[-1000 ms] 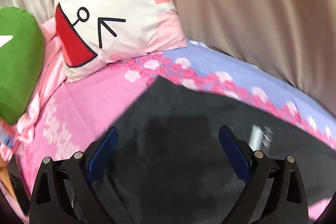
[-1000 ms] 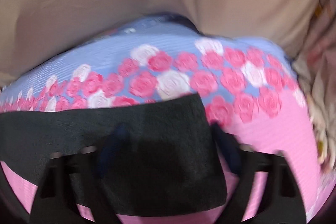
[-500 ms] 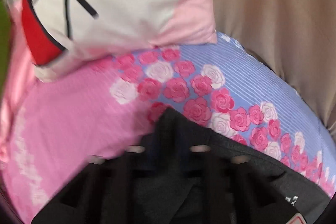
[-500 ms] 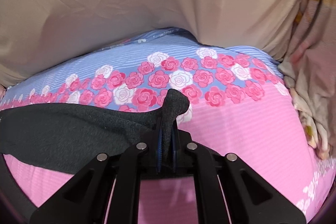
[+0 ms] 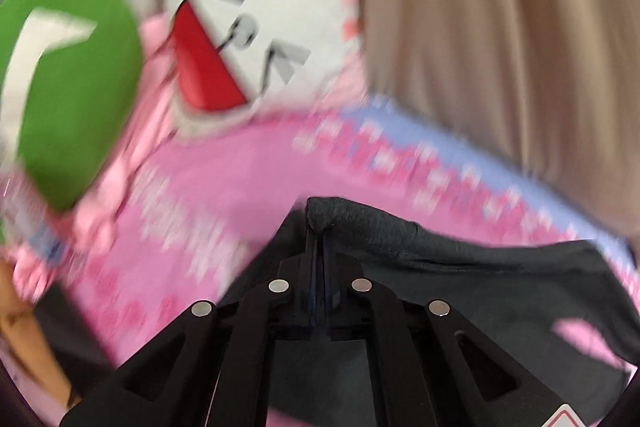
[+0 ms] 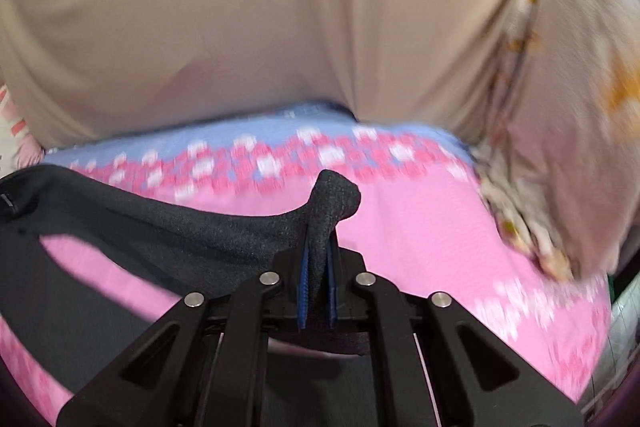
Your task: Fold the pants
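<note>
1. pinching one corner of the pants (image 5: pixel 460 259) each, the left gripper (image 5: pixel 318 239) and right gripper (image 6: pixel 318 247) held the cloth raised above the bed (image 6: pixel 420 239).
2. the fold looked barely started; laying over and smoothing remained.

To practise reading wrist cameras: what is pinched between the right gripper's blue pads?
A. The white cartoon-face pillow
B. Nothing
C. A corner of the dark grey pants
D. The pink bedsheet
C: in the right wrist view the right gripper is shut on a bunched corner of the dark grey pants, lifted off the pink bedsheet.
</note>
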The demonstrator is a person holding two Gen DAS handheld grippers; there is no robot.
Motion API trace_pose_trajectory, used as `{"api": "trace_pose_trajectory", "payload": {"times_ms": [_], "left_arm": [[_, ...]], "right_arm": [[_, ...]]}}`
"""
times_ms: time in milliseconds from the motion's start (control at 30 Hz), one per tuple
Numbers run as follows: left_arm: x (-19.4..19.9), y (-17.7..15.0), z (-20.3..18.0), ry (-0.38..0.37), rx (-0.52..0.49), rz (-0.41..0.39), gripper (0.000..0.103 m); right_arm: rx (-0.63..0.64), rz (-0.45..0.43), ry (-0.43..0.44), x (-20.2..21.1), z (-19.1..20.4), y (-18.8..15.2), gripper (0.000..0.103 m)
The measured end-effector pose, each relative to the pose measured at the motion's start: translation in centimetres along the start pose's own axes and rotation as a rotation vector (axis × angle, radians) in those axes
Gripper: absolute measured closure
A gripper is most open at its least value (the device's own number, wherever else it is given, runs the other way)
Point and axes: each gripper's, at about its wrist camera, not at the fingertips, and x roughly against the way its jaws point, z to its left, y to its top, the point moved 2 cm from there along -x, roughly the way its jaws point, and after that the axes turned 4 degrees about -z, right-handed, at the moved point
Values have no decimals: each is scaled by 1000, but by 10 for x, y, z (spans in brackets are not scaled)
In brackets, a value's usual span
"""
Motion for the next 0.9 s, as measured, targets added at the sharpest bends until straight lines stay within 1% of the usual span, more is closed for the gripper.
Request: {"api": "trace_pose_trajectory", "payload": {"times_ms": [33,67,100,133,167,200,233,267,300,333,400,433,467,500,533,567,600,667,700,733,767,800,900], "left_arm": [[-2,-13,4,7,-2,27,100],[-2,-26,9,11,7,53,98],[-3,-39,13,7,38,85,81],[-3,-47,18,-11,83,111,52],[0,-54,23,-43,137,121,38],[4,-60,27,-100,228,117,26],[7,-63,28,-153,296,112,23],[7,-63,26,-186,328,123,23],[2,-62,21,-227,357,152,21],[-5,-59,17,-240,377,178,20],[-24,-57,9,-227,415,222,20],[-32,-58,7,-227,427,240,20],[-41,-57,4,-243,440,257,21],[-53,-56,1,-291,470,281,27],[-62,-55,-1,-328,496,297,49],[-66,-55,-1,-342,515,307,67],[-70,-52,-2,-354,511,311,98],[-62,-45,1,-356,500,284,98],[-48,-41,8,-342,500,244,98],[-35,-37,13,-335,494,215,98],[-27,-36,18,-340,497,199,98],[-16,-34,24,-341,499,189,98],[-1,-34,43,-298,483,194,98]], "right_arm": [[-7,19,-11,2,-4,-13,94],[-17,35,-14,3,-8,-21,86],[-34,52,-56,7,-14,-34,80],[-44,48,-75,11,-17,-39,61],[-68,23,-81,23,-21,-45,45],[-93,-3,-85,32,-25,-48,39],[-124,-30,-85,47,-28,-51,34],[-136,-43,-82,55,-28,-53,34],[-146,-58,-80,65,-28,-54,34],[-155,-73,-73,76,-25,-57,33],[-171,-86,-58,90,-20,-61,29],[-178,-88,-44,96,-18,-64,24],[-184,-95,-34,103,-12,-68,23],[-188,-98,-27,107,-8,-71,23],[-193,-96,-11,110,-5,-73,22],[-205,-89,10,112,-1,-76,21],[-224,-80,39,112,3,-79,21],[-252,-66,87,111,10,-82,21],[-263,-61,103,111,12,-84,21],[-285,-50,145,107,16,-84,21],[-295,-45,163,105,18,-84,21],[-309,-33,183,100,21,-82,21],[-330,-9,218,83,30,-75,21]]}}
